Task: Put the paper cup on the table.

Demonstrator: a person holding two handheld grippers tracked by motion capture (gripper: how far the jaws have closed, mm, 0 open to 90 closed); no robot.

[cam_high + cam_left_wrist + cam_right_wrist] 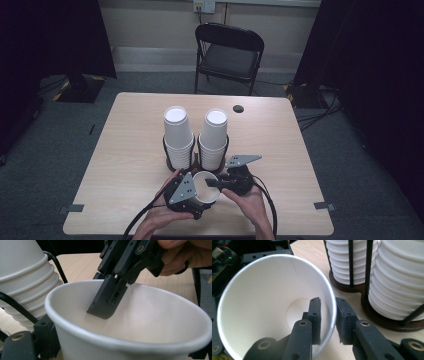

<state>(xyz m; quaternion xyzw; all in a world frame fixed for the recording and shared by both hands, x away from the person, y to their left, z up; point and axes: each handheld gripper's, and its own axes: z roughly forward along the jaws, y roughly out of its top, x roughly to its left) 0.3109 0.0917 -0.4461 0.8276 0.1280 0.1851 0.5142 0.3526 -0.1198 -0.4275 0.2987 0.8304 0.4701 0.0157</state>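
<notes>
1. White paper cup (204,188) sits near the counter (125,165) front edge, tilted on its side, just in front of two cup stacks (178,135) in a black wire holder (196,155).
2. Left tongs (192,197) clamp the cup body from outside; keep this hold steady, without crushing.
3. Right tongs (328,315) straddle the rim wall, one jaw inside, one outside, with a gap on both sides: spread, not pinching.
4. Judgement: draw the right tongs straight back off the rim, avoiding the holder.
</notes>
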